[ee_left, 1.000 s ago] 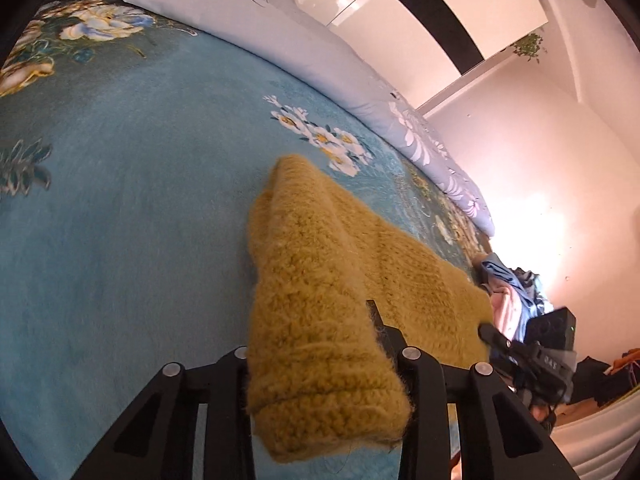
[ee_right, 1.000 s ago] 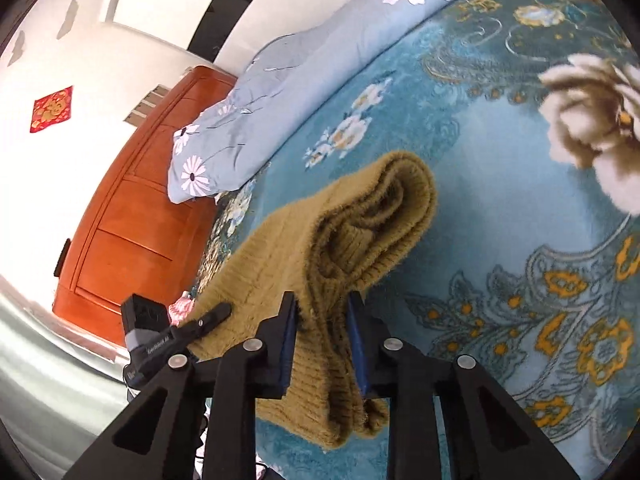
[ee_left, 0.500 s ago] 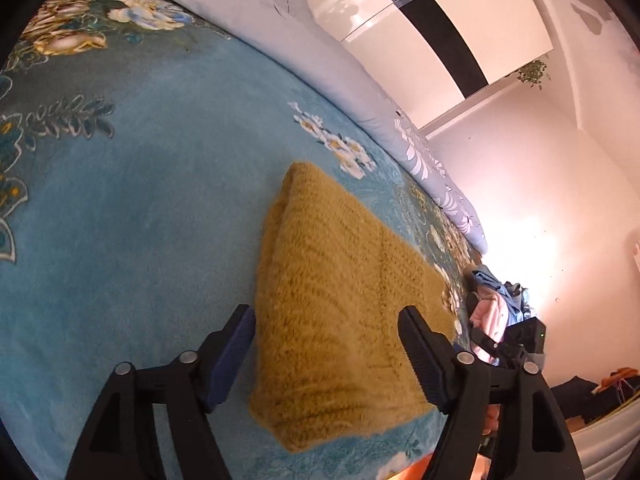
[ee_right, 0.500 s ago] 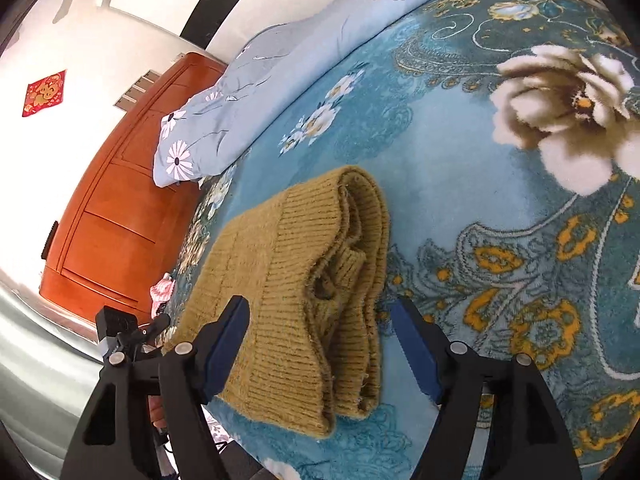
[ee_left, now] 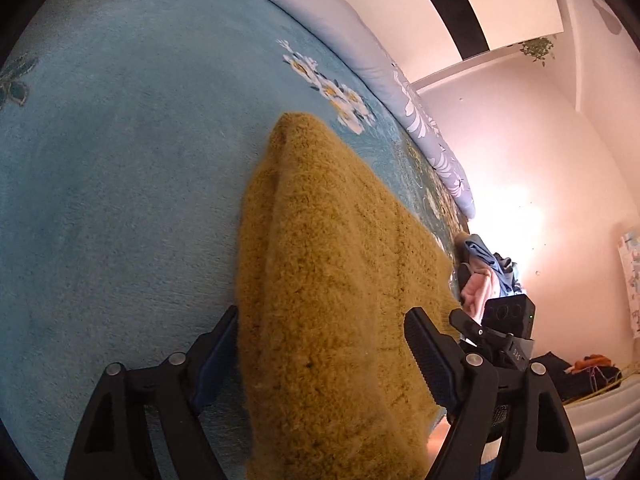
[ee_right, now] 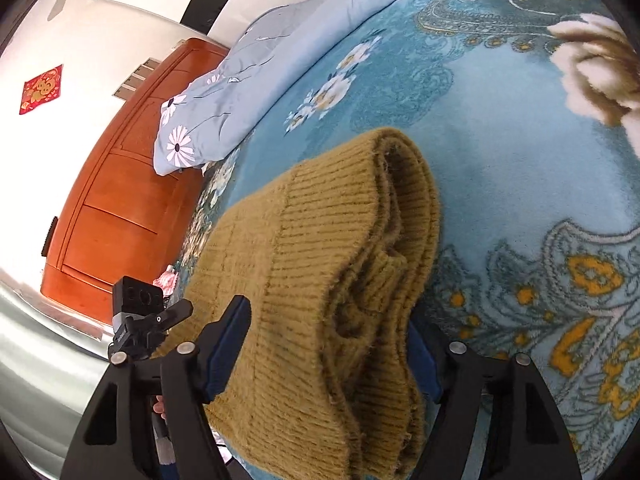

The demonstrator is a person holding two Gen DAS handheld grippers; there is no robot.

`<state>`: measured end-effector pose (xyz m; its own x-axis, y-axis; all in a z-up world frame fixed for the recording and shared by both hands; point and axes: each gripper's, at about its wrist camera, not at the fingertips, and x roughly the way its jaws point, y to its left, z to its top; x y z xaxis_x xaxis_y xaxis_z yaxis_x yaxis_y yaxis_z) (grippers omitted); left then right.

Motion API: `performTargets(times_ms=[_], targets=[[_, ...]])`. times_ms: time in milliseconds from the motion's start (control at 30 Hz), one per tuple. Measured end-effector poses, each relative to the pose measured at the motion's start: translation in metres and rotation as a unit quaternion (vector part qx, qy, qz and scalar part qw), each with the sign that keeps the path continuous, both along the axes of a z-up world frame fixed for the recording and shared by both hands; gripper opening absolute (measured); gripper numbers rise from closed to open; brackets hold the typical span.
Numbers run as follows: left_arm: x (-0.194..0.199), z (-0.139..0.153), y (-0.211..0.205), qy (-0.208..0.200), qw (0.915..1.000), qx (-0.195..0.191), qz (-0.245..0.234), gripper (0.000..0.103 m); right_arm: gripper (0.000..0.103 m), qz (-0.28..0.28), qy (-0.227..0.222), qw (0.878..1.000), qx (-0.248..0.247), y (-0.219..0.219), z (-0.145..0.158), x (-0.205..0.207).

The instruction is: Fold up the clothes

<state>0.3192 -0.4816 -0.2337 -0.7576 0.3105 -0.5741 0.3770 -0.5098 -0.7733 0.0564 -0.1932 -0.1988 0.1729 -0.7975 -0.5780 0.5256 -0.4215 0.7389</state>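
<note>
A mustard-yellow knitted sweater [ee_left: 332,264] lies folded on the blue floral blanket [ee_left: 120,200]. My left gripper [ee_left: 324,344] straddles its near end. Its jaws are closing, the sweater is between them, and the pads do not press on it. In the right wrist view the sweater's [ee_right: 320,248] layered ribbed end fills the gap of my right gripper [ee_right: 326,344]. Those jaws are closing too; the left pad's blue face still shows free. Each view also catches the other gripper's camera block [ee_left: 508,320] [ee_right: 136,300] beside the sweater.
A grey-blue flowered duvet [ee_right: 224,92] lies along the far side of the bed. An orange-brown wooden headboard [ee_right: 116,208] stands at the left in the right wrist view. A heap of clothes [ee_left: 484,272] sits past the bed's edge, near a pink wall.
Both grippers were shut on the sweater's ends; they let go, opened wide and sank closer to the bed. The right gripper's jaws have since narrowed. The sweater now rests on the blanket.
</note>
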Motion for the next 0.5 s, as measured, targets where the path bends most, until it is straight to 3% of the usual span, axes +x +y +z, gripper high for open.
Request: performTargets(times_ms=[67,133,300,500], targets=[[0.002,-0.002,0.0,0.009,0.9999,0.001,0.008,0.07,0.045,0.0,-0.009,1.0,-0.002,0.002,-0.002,-0.003],[0.004,-0.004,-0.001,0.016,0.9996,0.007,0.02,0.042,0.041,0.003,-0.023,1.0,0.003,0.0,-0.003,-0.008],[0.009,0.007,0.005,0.011,0.9987,-0.025,0.042,0.035,0.039,0.023,0.045,0.998,0.048,-0.014,0.028,0.01],[0.025,0.044,0.012,0.047,0.9955,-0.076,0.031,0.035,0.038,0.051,0.058,0.996,0.035,-0.029,0.059,0.026]])
